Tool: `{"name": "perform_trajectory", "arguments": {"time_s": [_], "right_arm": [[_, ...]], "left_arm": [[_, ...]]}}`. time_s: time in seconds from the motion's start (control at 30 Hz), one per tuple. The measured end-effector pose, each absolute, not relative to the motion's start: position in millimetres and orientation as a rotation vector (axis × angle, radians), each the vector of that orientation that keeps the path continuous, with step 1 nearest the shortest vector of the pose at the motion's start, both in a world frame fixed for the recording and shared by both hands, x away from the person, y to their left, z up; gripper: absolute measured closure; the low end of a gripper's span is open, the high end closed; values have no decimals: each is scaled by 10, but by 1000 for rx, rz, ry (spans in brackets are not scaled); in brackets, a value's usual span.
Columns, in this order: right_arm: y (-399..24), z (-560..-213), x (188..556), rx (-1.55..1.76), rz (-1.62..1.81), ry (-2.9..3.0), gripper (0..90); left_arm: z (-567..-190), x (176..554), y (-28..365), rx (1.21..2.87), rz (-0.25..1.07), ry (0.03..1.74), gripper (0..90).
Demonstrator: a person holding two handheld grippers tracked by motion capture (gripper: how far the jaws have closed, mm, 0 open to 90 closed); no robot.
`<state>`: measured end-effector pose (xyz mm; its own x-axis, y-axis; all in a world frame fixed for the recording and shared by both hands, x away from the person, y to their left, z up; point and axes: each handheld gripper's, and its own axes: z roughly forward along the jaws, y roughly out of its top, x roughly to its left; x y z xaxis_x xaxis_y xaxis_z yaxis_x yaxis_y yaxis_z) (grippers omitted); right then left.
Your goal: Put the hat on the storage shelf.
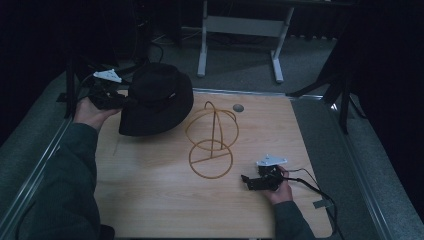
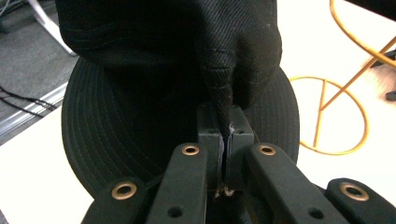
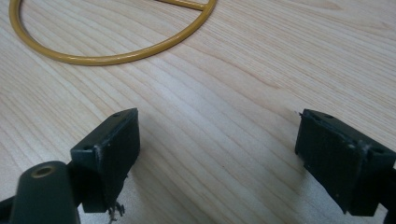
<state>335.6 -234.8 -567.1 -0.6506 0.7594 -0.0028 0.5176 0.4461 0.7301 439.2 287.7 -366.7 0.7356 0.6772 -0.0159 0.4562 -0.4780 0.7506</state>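
On pale wood, left gripper (image 2: 227, 140) pinches black stitched-brim hat (image 1: 156, 100).

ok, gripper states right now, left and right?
Left gripper: shut on the black hat, pinching its fabric.
Right gripper: open, holding nothing, above the table.

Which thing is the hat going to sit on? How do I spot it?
Look at the middle of the light wooden table. Right of the black floppy brimmed hat stands a yellow wire hat stand: a flat ring base with curved hoops above. It alone is see-through wire.
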Motion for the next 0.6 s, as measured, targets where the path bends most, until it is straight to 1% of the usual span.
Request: {"name": "perform_trajectory", "arguments": {"time_s": [0.4, 0.6], "right_arm": [[-2348, -5671, 3356, 1090, 1027, 2372, 137], [-2348, -5671, 3356, 1089, 1027, 2372, 137]], "left_arm": [[-3591, 4352, 2891, 2157, 341, 802, 885], [-3542, 4338, 2902, 2130, 328, 780, 885]]}}
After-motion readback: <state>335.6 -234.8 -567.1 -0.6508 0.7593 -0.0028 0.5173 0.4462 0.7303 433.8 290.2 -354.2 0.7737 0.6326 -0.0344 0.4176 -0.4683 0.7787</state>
